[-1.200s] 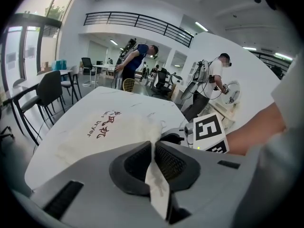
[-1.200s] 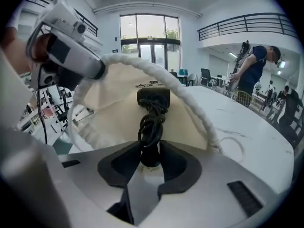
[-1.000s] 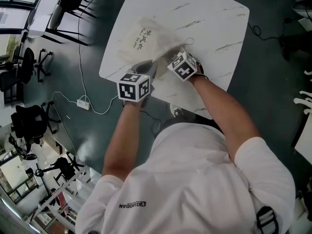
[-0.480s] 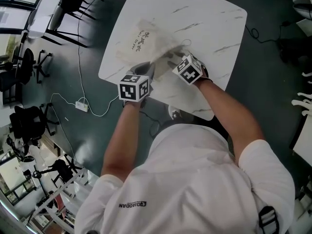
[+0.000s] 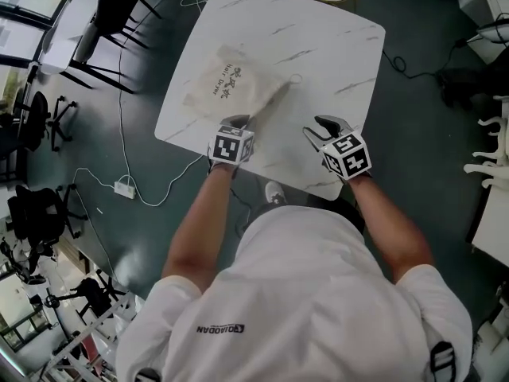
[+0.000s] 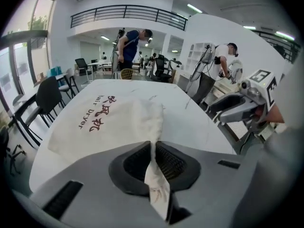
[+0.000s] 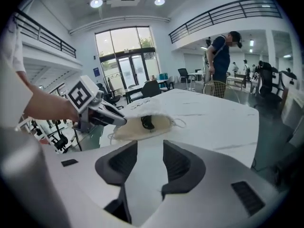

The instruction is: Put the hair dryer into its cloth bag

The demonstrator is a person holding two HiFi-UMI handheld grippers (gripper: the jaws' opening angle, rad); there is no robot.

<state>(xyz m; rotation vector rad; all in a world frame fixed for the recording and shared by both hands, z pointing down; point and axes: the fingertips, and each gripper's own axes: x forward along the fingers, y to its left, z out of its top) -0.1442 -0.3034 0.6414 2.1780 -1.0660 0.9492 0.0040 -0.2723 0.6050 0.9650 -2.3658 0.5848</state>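
The cream cloth bag [image 5: 225,84] with dark red print lies on the white marble table [image 5: 334,46]. My left gripper [image 5: 237,122] is at the bag's near corner. In the left gripper view it [image 6: 153,152] is shut on a fold of the bag [image 6: 107,122] at its mouth. In the right gripper view the bag's mouth gapes and a dark part of the hair dryer [image 7: 148,122] shows inside. My right gripper [image 5: 324,127] stands apart to the right of the bag. Its jaws [image 7: 149,158] are open; they have just been closing, with nothing between them.
The bag's drawstring loop [image 5: 296,78] lies on the table beside its mouth. A power strip [image 5: 123,187] and its cable lie on the floor to the left, near black chairs [image 5: 119,6]. People stand at desks far behind the table [image 6: 130,46].
My right gripper has left the bag's mouth and moved right, toward the table's near edge. The left gripper has sunk a little, still on the bag's edge.
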